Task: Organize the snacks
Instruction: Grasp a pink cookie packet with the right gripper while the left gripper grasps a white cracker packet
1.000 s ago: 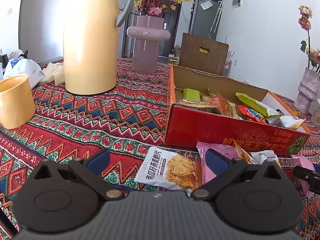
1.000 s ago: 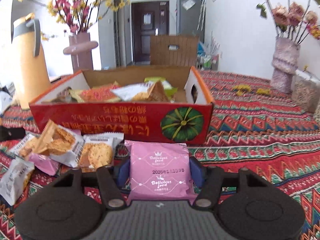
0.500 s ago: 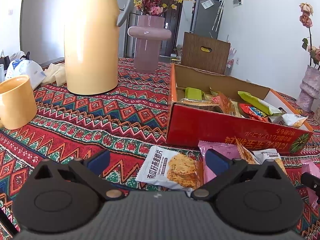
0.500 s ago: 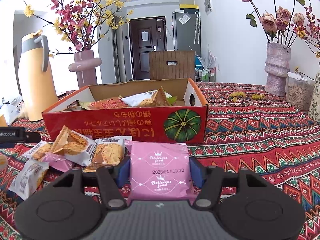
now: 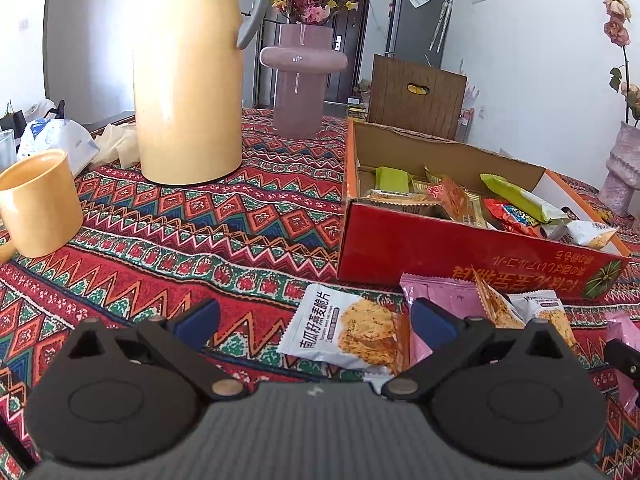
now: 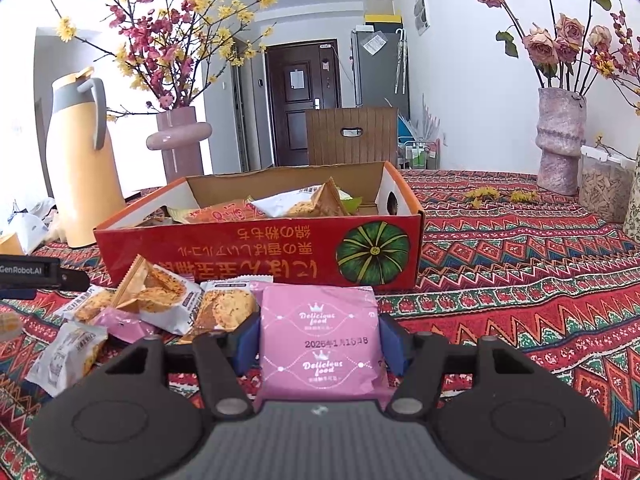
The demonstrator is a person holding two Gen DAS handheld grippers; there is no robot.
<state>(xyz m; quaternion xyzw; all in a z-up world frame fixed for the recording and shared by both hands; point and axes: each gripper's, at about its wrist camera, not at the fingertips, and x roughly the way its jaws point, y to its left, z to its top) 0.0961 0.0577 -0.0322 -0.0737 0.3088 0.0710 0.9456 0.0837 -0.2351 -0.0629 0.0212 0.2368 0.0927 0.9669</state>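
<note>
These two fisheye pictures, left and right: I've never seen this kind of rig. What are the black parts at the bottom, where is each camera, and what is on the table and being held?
No robot arm here: a person holds a two-finger gripper in each hand, each with a camera looking forward along its fingers. The black parts are the grippers themselves.

Left wrist view: the left gripper is open and empty, above a white cookie packet on the patterned tablecloth.

Right wrist view: the right gripper is shut on a pink snack packet. Ahead stands the red cardboard box, already holding snacks, with loose packets before it. A yellow jug and mug stand to the left.
</note>
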